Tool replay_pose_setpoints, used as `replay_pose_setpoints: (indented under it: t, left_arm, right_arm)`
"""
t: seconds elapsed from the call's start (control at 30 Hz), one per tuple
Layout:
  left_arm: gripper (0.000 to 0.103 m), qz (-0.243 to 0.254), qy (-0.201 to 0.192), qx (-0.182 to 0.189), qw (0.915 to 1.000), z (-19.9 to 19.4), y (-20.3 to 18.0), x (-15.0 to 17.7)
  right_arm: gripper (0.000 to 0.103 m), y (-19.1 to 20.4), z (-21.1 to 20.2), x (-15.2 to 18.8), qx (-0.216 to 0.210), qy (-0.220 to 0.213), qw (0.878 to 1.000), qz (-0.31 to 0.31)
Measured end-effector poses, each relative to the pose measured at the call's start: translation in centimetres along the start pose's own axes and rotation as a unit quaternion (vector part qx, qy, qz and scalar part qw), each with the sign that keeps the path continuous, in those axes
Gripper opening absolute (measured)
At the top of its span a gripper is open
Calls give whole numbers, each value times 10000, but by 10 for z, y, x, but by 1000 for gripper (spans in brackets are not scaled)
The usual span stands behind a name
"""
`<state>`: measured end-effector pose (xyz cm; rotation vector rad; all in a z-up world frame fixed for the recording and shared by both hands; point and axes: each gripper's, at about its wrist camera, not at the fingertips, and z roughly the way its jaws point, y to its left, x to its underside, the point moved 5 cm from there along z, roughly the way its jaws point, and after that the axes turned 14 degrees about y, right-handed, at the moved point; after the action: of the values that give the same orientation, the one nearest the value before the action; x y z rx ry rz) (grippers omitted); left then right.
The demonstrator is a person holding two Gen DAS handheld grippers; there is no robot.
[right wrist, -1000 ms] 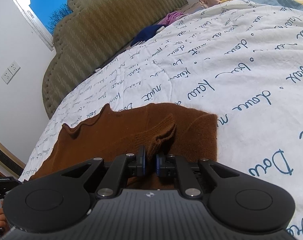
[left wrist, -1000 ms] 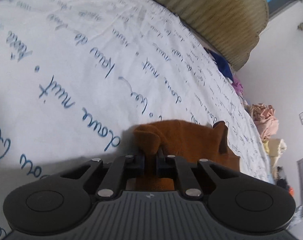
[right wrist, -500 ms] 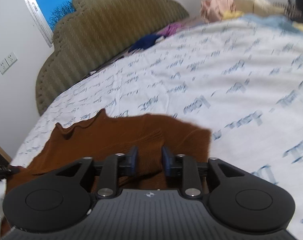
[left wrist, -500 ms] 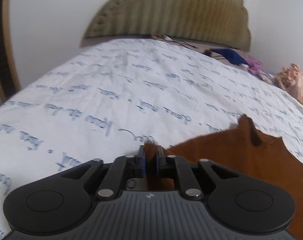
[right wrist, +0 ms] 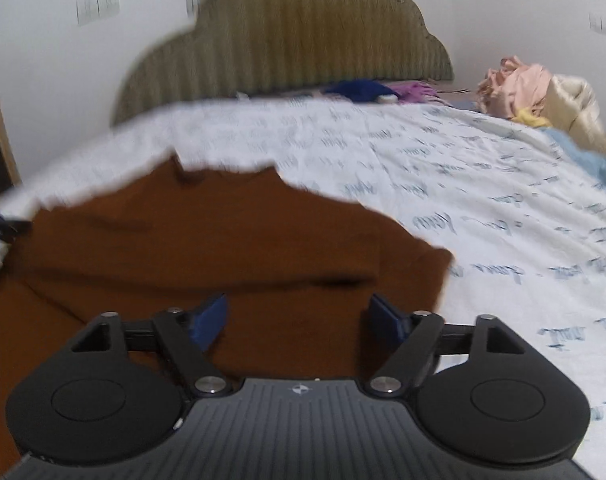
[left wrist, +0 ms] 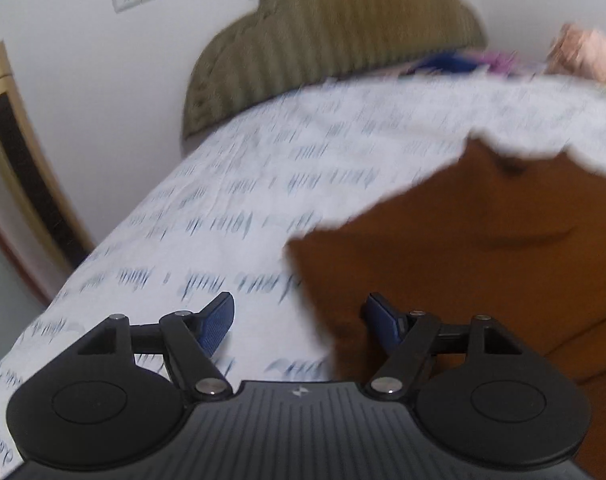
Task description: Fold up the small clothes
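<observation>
Here, both claws, left (left wrist: 297, 314) and right (right wrist: 299, 316), were opening with nothing clamped between their pads, leaving the brown garment (right wrist: 223, 248) spread flat near the bed's (right wrist: 483, 208) front edge, presumably for folding.

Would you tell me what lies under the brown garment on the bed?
The brown garment lies spread on a white bedspread printed with blue script, which shows all around it. Whatever the bedspread carries directly beneath the cloth is covered.
</observation>
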<state>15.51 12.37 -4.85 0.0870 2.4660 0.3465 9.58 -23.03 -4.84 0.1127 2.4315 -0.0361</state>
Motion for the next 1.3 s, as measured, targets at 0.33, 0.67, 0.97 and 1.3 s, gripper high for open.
replay_pose_setpoints:
  t: [0.33,0.67,0.97,1.3]
  left_arm:
    - [72,-309,-109,331,9989,-38,-6,8]
    - [72,-506,157,725,9960,-62,-35,37]
    - [84,-588,327,648,9956,-51,-45,66]
    - [97,-715,119,515,9960,-47,-44,76]
  right_arm:
    - [87,0,-12,19,115,-147,9998,115]
    - [95,7,-11,34,130,-156,9996,192]
    - [103,7,-5,42,141,9,9996,251]
    - [103,9,2,45,152,214,9994,235]
